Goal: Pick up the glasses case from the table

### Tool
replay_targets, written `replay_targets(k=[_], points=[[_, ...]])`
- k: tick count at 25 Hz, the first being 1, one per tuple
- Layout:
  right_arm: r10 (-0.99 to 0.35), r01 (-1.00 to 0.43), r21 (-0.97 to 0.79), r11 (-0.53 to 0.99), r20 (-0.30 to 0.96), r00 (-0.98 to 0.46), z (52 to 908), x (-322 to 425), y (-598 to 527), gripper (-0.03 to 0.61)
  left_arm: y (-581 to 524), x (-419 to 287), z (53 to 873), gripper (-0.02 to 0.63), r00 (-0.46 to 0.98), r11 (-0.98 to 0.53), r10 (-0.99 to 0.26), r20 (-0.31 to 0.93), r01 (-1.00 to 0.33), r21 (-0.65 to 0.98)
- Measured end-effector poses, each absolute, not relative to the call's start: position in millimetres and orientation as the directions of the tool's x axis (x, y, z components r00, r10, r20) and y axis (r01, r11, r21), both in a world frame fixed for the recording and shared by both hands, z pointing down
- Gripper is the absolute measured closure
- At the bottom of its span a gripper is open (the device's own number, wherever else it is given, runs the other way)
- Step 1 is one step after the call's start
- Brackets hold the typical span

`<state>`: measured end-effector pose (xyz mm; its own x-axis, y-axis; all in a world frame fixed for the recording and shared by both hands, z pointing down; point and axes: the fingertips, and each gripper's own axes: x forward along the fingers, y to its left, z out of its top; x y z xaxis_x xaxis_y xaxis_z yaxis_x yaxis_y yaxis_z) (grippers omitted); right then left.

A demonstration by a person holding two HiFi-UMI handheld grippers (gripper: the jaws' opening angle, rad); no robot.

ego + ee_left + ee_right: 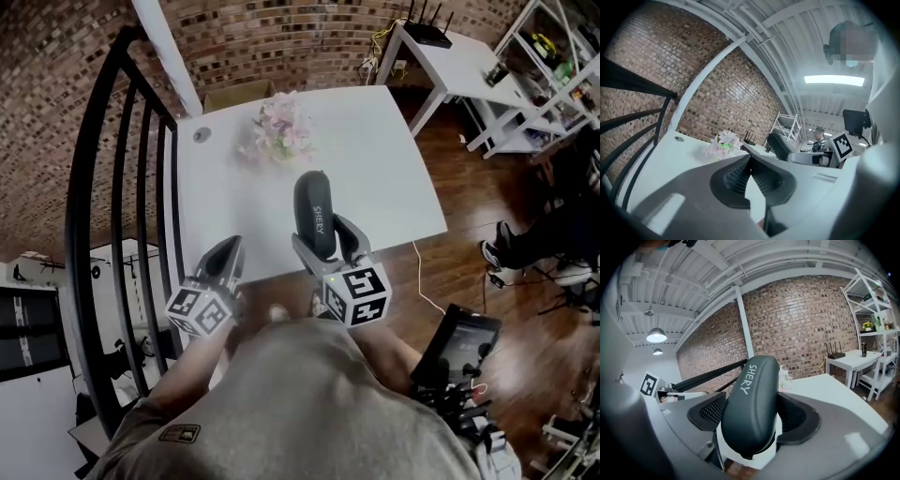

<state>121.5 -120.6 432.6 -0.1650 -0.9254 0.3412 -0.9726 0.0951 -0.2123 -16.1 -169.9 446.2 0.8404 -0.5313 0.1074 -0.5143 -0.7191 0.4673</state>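
Note:
The dark glasses case [315, 212] with white lettering hangs over the near edge of the white table [394, 178], clear of its top. My right gripper [325, 242] is shut on it, one jaw on each long side; in the right gripper view the case [752, 408] fills the gap between the ribbed pads and points away toward the brick wall. My left gripper [227, 253] floats at the table's near left edge. In the left gripper view the left gripper [750, 165] is shut with its pads together and nothing between them.
A bunch of pale pink flowers [277, 129] lies at the table's far middle. A black stair railing [112, 197] runs along the left. A smaller white table [459, 56] with a router stands at the back right, next to a white shelf unit [553, 66]. Wooden floor lies right.

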Motion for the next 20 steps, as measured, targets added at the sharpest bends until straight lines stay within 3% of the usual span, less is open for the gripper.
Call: replay_targets(k=[20], points=[[-0.930, -0.968, -0.226, 0.104, 0.323, -0.176, 427.8, 143.0, -111.0, 0.221, -161.3, 17.5, 443.7, 0.612, 0.845, -0.725, -0.522, 0.114, -0.510, 0.463]])
